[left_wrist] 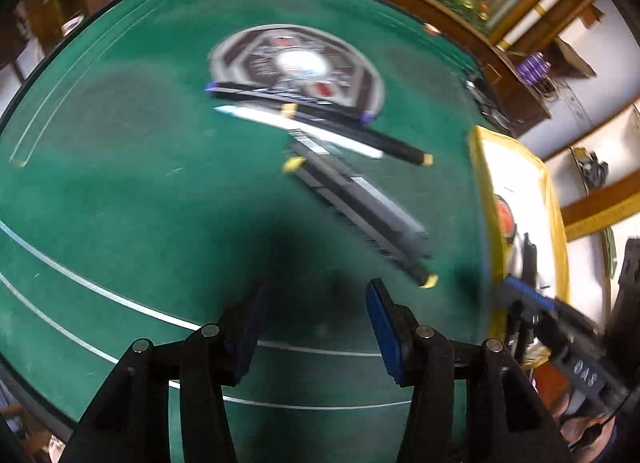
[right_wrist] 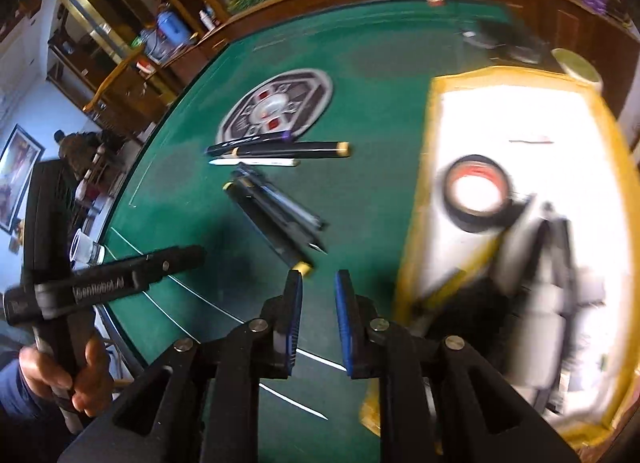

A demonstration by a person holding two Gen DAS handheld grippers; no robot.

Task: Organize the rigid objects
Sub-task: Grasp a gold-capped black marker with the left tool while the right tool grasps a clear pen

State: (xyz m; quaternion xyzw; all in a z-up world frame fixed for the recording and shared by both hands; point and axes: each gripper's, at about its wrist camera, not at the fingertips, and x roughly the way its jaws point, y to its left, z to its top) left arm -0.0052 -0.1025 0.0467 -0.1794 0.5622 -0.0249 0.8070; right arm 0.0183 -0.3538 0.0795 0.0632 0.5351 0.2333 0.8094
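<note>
on the green worktop (right_wrist: 372, 75) a round patterned disc (right_wrist: 276, 105) lies toward the far left, and three pens cross its near edge: a black pen with purple ends (right_wrist: 248, 140), a black pen with a cream cap (right_wrist: 296, 149) and a white pen (right_wrist: 256, 162), all touching or nearly so. just nearer lies a tight bundle of dark pens (right_wrist: 276, 219) with yellow-tipped ends, angled toward the camera. the left tool (left_wrist: 316, 327) hovers above bare green felt with its blue pads spread and nothing between them. the right tool (right_wrist: 318, 319) sits just short of the bundle's near yellow tip, its blue pads apart and gripping nothing. to the right, touching the worktop's green area, is a shallow yellow-rimmed tray (right_wrist: 416, 199) with a white floor; in it rests a roll of black tape (right_wrist: 472, 219) with a red inner ring, and beside that some white and dark objects (right_wrist: 548, 287) too blurred to name.
</note>
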